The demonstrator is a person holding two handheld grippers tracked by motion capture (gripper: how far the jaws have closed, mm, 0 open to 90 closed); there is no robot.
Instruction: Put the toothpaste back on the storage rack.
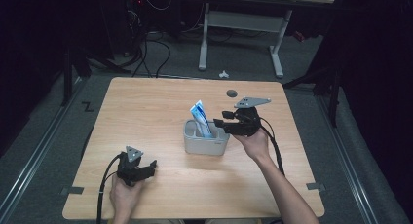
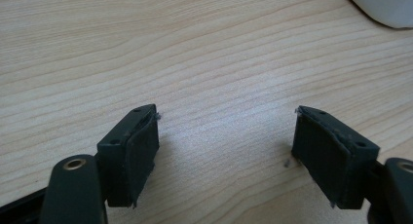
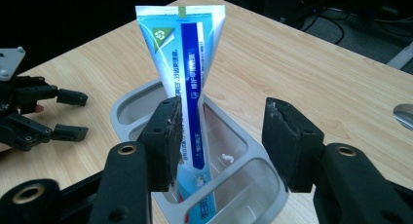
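Observation:
A blue and white toothpaste tube (image 1: 199,118) stands tilted in a grey divided holder (image 1: 206,145) at the middle of the wooden table. My right gripper (image 1: 218,122) hovers at the holder's right side and points left at the tube. In the right gripper view the tube (image 3: 187,63) rises from the holder (image 3: 129,109) just beyond my right gripper (image 3: 221,136), whose jaws stand apart without pressing on it. My left gripper (image 1: 151,166) rests near the front left of the table; its jaws (image 2: 226,136) are open over bare wood.
A round grey grommet (image 1: 232,93) sits in the tabletop behind the holder. The holder's pale corner (image 2: 384,5) shows ahead of the left jaws. A white desk frame (image 1: 241,24) and cables lie on the floor beyond the table's far edge.

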